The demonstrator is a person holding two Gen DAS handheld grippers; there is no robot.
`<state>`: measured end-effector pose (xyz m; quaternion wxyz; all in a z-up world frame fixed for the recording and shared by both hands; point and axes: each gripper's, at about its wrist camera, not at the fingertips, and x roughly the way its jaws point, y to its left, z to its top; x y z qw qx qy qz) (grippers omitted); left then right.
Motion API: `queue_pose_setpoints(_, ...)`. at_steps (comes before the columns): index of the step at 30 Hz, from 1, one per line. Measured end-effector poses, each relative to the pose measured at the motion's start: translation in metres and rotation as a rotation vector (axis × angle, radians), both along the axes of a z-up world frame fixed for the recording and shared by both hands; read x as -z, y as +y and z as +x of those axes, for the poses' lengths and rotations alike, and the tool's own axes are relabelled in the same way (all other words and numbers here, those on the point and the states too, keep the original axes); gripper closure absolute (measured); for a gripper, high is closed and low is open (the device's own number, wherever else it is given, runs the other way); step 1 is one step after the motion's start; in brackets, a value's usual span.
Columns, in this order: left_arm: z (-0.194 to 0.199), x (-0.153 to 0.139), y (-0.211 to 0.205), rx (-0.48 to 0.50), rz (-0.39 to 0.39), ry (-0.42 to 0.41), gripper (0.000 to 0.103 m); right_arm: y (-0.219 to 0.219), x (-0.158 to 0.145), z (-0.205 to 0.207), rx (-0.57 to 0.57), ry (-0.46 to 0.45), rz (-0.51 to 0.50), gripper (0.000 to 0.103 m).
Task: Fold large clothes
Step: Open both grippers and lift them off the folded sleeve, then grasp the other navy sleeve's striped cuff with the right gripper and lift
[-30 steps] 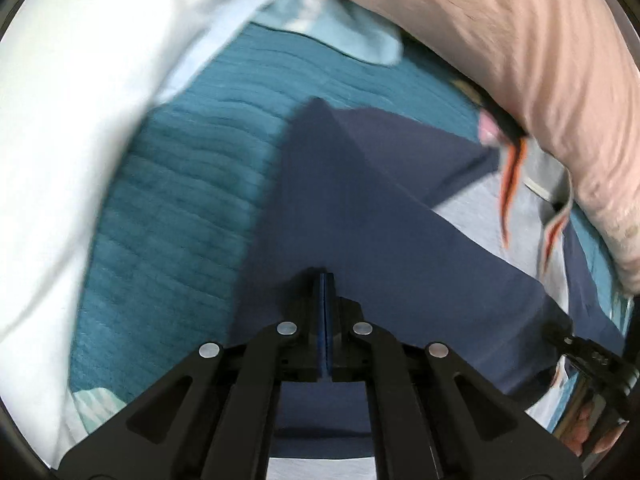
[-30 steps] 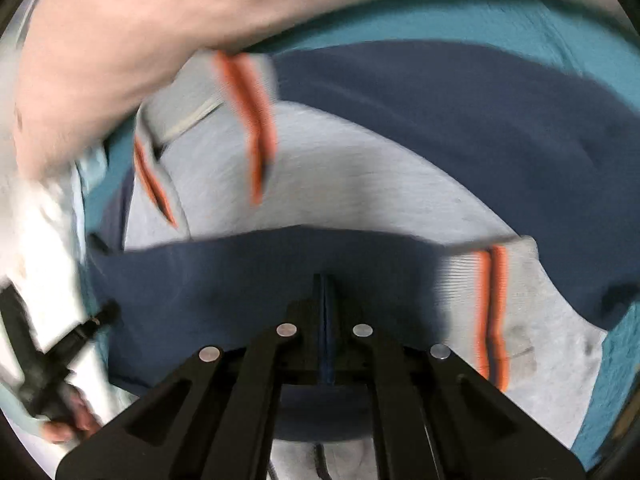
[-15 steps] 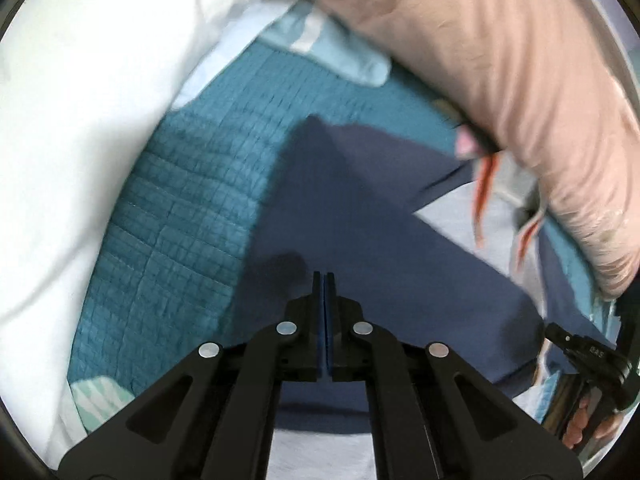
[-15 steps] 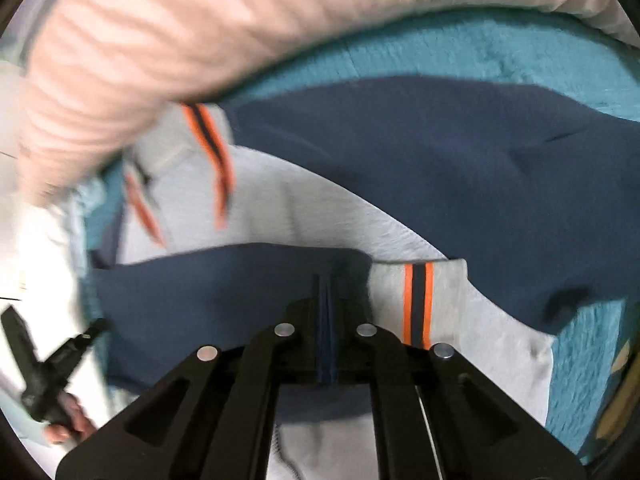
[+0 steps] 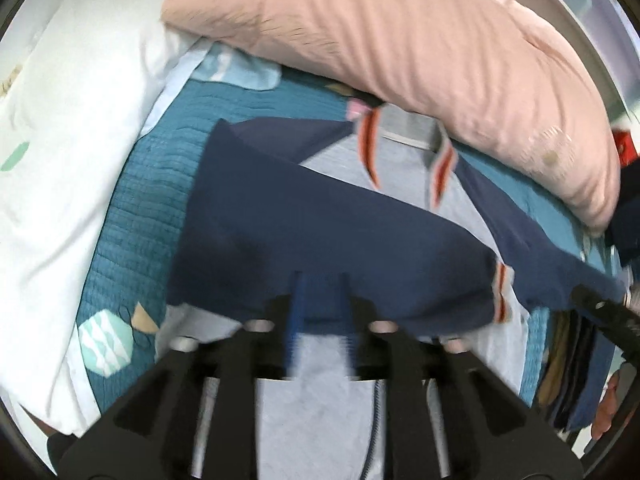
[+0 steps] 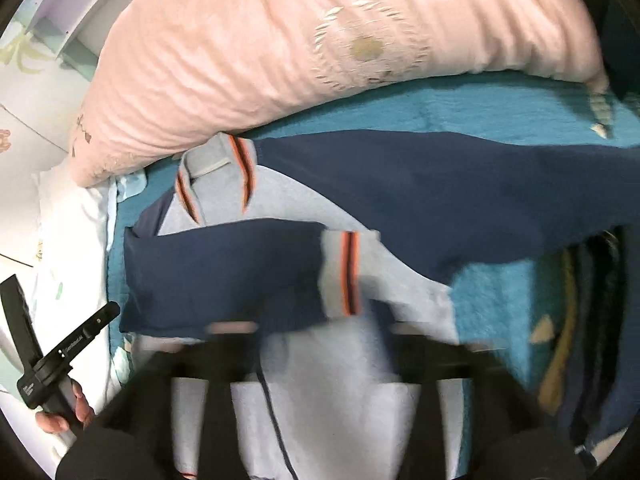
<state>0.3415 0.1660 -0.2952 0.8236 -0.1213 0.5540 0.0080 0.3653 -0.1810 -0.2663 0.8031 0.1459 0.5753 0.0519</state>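
A grey jacket [image 5: 320, 400] with navy sleeves and orange-striped cuffs lies on a teal bedspread [image 5: 152, 184]. One navy sleeve [image 5: 320, 232] is folded across the grey chest, its cuff [image 5: 500, 296] to the right. My left gripper [image 5: 320, 312] is open just above the sleeve's near edge, holding nothing. In the right wrist view the same sleeve [image 6: 224, 276] and cuff [image 6: 346, 272] lie ahead; the other sleeve [image 6: 420, 188] stretches right. My right gripper [image 6: 320, 332] is blurred and open over the jacket.
A pink pillow [image 5: 420, 48] lies behind the jacket's collar [image 5: 408, 140], also in the right wrist view [image 6: 300, 48]. A white pillow [image 5: 68, 140] lies on the left. Dark clothes [image 6: 588, 340] hang at the right edge.
Both grippers have opened and let go of the navy sleeve, which now lies across the chest. Both have pulled back towards me.
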Motion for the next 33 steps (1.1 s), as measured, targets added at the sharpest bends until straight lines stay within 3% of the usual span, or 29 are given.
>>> queue_pose_setpoints(1, -0.003, -0.002, -0.006, 0.005, 0.005, -0.011, 0.046, -0.008, -0.008, -0.009, 0.038, -0.041, -0.028, 0.013)
queue_pose_setpoints(3, -0.013, -0.011, -0.025, 0.031, 0.018, -0.044, 0.046, -0.021, -0.017, -0.020, 0.085, -0.079, -0.074, 0.013)
queue_pose_setpoints(10, -0.018, -0.018, -0.084, 0.121, 0.027, -0.055, 0.046, -0.084, -0.021, -0.040, 0.173, -0.057, -0.041, 0.013)
queue_pose_setpoints(23, 0.021, 0.001, -0.178, 0.202, 0.013, -0.013, 0.046, -0.239, -0.023, -0.053, 0.433, -0.049, -0.026, 0.013)
queue_pose_setpoints(26, 0.033, 0.013, -0.192, 0.214, 0.006, 0.012, 0.047, -0.275, -0.019, -0.052, 0.502, -0.039, -0.012, 0.013)
queue_pose_setpoints(28, 0.041, 0.022, -0.201, 0.222, 0.003, 0.033, 0.056, -0.296, -0.016, -0.051, 0.542, -0.033, -0.011, 0.013)
queue_pose_setpoints(33, 0.056, 0.038, -0.215, 0.226, -0.008, 0.058, 0.061, -0.343, -0.009, -0.050, 0.654, -0.026, 0.039, 0.013)
